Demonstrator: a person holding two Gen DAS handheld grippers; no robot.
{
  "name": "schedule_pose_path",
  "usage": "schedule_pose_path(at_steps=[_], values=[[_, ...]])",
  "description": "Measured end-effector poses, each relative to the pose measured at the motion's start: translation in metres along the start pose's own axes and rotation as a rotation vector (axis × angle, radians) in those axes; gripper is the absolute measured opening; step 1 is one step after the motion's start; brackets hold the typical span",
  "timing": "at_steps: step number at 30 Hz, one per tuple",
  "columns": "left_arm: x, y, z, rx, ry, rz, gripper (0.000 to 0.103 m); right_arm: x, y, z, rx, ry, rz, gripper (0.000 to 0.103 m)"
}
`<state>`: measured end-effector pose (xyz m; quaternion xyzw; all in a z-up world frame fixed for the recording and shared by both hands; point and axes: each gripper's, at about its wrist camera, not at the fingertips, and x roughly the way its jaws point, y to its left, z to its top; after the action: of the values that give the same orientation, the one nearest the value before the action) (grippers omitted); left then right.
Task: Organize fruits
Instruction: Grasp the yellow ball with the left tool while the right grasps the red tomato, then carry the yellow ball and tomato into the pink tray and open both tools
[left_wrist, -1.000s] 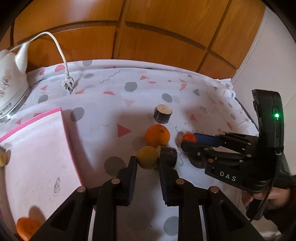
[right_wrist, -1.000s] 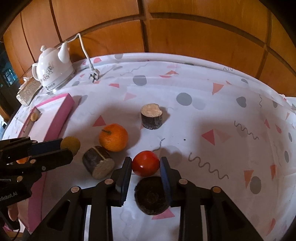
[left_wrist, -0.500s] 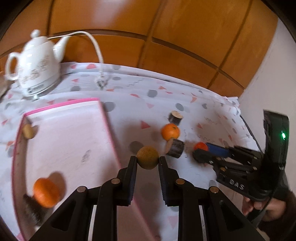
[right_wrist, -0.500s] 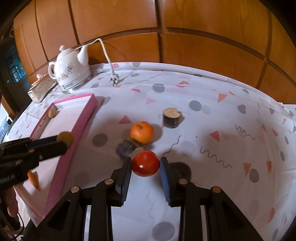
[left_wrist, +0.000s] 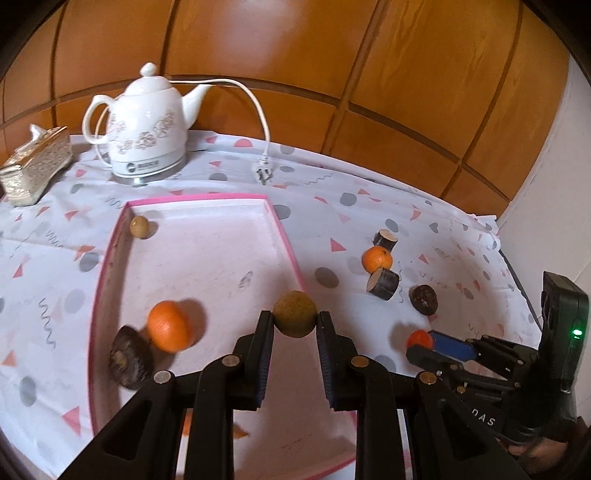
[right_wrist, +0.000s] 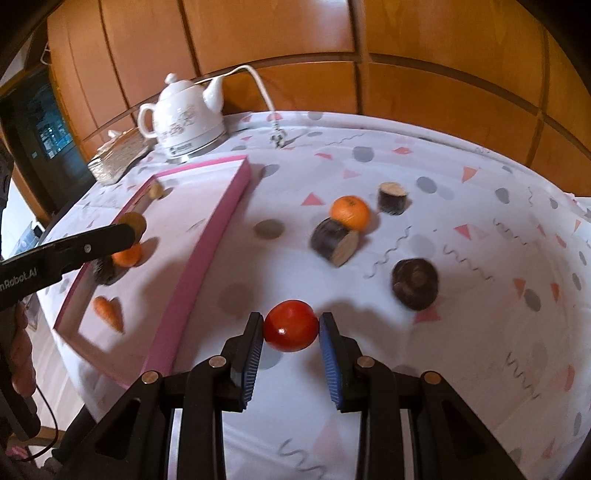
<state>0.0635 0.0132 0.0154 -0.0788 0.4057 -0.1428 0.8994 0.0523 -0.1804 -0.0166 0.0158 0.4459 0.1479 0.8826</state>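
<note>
The left gripper (left_wrist: 294, 324) has its fingers clenched on one brownish-yellow round fruit (left_wrist: 294, 313), held above the right rim of the pink tray (left_wrist: 286, 242). The right gripper (right_wrist: 291, 332) grasps one red tomato (right_wrist: 291, 325) above the tabletop (right_wrist: 461, 192). In the tray lie one orange (left_wrist: 169, 330), one dark lump (left_wrist: 131, 357), one small tan fruit (left_wrist: 139, 226) and one carrot (right_wrist: 108, 313). On the cloth: one orange (right_wrist: 350, 212) and three dark wood chunks (right_wrist: 334, 242). One white kettle (left_wrist: 146, 123) stands behind.
</note>
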Motion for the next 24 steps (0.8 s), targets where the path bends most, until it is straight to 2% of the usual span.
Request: schedule_pose_path(at_steps=[11, 24], values=[[-0.024, 0.028, -0.014, -0.050, -0.033, 0.028, 0.024, -0.004, 0.051, -0.001, -0.086, -0.002, 0.076, 0.031], [-0.041, 0.090, -0.010, -0.196, -0.078, 0.076, 0.024, 0.011, 0.109, 0.013, -0.215, 0.018, 0.148, 0.031]])
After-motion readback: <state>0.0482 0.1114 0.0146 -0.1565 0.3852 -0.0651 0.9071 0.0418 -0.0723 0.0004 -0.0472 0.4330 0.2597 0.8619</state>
